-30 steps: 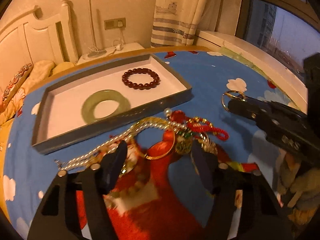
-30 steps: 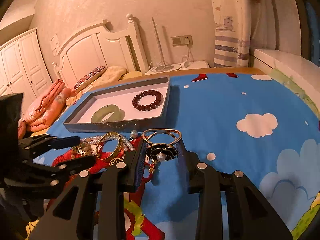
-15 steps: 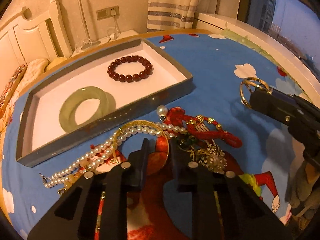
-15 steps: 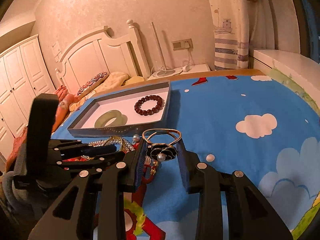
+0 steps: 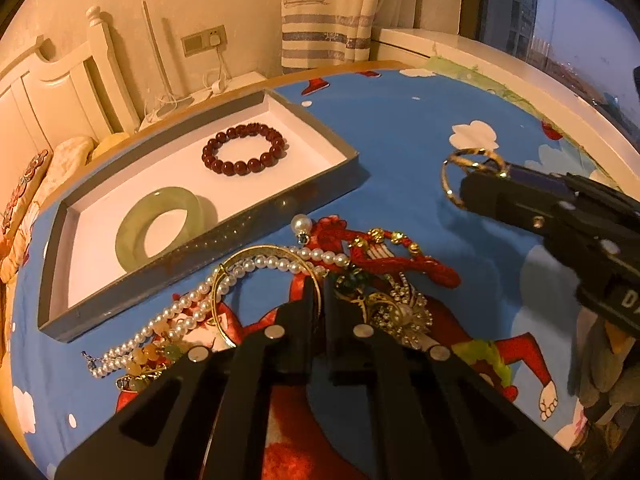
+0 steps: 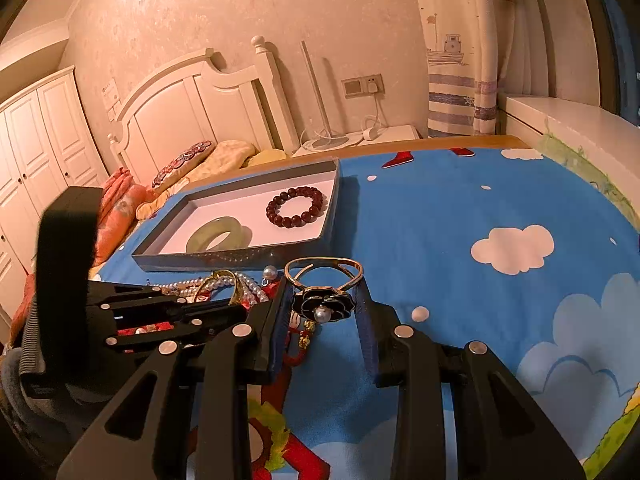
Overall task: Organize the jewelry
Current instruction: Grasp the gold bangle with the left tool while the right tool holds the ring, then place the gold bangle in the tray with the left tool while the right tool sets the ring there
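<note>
left wrist view: left gripper (image 5: 318,294) has just been closing and its jaws are now pinched onto the rim of the thin gold bangle (image 5: 256,254), which lies in the jewelry pile on the blue cartoon cloth (image 5: 400,128). the pearl strand (image 5: 188,312) runs across the bangle and trails off lower left, ending by some amber and green beads (image 5: 150,360). a red cord piece (image 5: 384,264) and a rhinestone brooch (image 5: 400,312) sit just right of the fingertips. the grey tray (image 5: 192,256) is just behind the pile, with the green jade bangle (image 5: 158,226) at its near left and the dark red bead bracelet (image 5: 244,154) further back, the two apart. the right gripper's body comes in from the right, holding a gold ring above the cloth.

right wrist view: right gripper (image 6: 324,304) is clamped on a gold ring with black flower (image 6: 324,302); both pads (image 6: 362,300) press the flower head, pearl centre faces the camera, the band stands up beyond the tips. the ring looks held clear of the cloth, near the front right corner of the tray. the left gripper's body is at the left, over the pile, with pearls and the gold bangle showing past it. a headboard (image 6: 192,112) stands behind the tray.
</note>
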`<move>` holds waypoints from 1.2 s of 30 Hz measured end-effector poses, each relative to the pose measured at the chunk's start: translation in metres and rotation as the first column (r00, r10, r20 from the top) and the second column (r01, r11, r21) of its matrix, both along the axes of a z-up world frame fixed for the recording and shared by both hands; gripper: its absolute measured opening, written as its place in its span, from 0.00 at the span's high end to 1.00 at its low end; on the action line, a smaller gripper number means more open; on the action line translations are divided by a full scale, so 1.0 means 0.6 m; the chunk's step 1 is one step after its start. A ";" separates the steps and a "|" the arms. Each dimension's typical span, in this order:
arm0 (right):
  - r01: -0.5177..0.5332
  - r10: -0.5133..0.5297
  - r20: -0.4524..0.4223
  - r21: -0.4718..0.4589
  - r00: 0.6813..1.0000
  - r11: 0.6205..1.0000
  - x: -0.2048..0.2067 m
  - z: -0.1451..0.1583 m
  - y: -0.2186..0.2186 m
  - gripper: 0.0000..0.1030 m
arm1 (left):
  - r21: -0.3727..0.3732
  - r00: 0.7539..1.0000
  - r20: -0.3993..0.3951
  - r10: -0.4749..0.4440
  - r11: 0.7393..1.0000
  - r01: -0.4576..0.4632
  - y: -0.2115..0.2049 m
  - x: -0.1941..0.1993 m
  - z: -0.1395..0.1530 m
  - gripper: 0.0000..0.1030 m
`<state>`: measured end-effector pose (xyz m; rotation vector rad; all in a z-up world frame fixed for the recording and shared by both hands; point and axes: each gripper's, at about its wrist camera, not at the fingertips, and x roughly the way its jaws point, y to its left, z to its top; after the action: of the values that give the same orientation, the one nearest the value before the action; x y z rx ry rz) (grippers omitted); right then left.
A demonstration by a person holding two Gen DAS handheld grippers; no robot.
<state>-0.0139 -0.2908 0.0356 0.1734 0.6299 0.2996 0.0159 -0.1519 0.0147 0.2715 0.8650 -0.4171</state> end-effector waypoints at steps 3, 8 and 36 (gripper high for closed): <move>0.002 -0.002 -0.002 -0.005 1.000 1.000 0.001 -0.001 0.000 0.70 | -0.007 1.000 0.017 -0.006 1.000 0.006 0.000 -0.008 0.010 0.96; 0.005 -0.005 -0.004 -0.011 1.000 1.000 0.001 -0.001 0.004 0.70 | -0.026 0.999 0.043 -0.009 1.000 0.010 0.001 -0.020 0.024 0.96; -0.093 0.099 0.044 -0.118 0.994 0.989 0.060 0.046 0.098 0.70 | -0.083 0.979 0.153 0.132 0.989 -0.120 0.146 0.022 0.102 0.96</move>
<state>0.0220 -0.2319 0.0631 0.0240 0.6057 0.3582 0.0290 -0.0641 0.0758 0.1777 0.7054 -0.3041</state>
